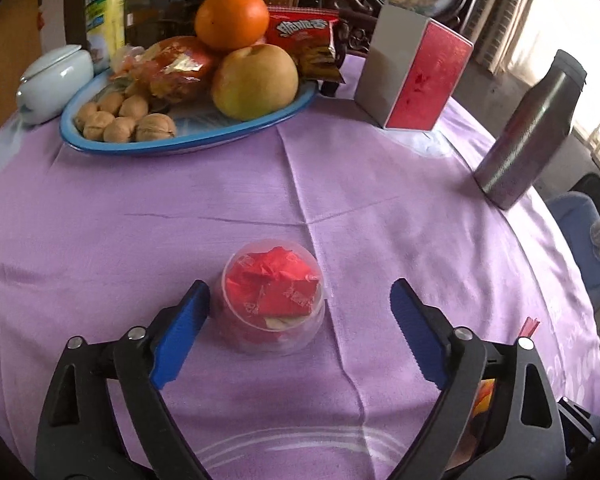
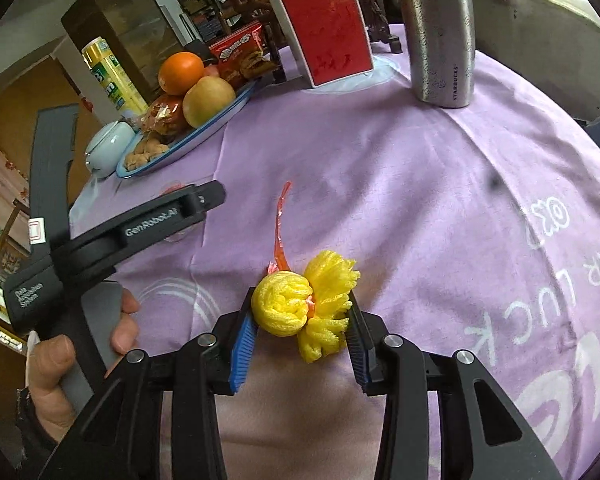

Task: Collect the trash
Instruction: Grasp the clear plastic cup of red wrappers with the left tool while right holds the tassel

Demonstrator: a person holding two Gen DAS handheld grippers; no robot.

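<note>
We see a round table under a lilac cloth [image 1: 140, 216] with faint white print, part of it readable as letters in the right wrist view. Behind it the room is crowded with dark carved furniture and a glass-fronted cabinet [image 2: 120, 32]; bright window light washes out the right edge. At the far side stand a blue-rimmed tray [image 1: 188, 142] of fruit, walnuts and wrapped snacks, a red-faced box [image 1: 424, 80], a steel flask [image 1: 532, 132] and a pale lidded jar [image 1: 54, 84].

Near us, a clear plastic cup [image 1: 272, 296] full of crumpled red wrappers stands on the cloth between the wide-spread jaws of the left gripper [image 1: 300, 316]; one blue pad is just beside it, and nothing is gripped. The right gripper [image 2: 300, 332] is closed on a yellow foam fruit net [image 2: 304, 308], with an orange strip [image 2: 280, 232] trailing from it onto the cloth.

The cup's far contents are hard to make out, and a hand [image 2: 60, 360] holding the left tool is cut off at the frame edge.
</note>
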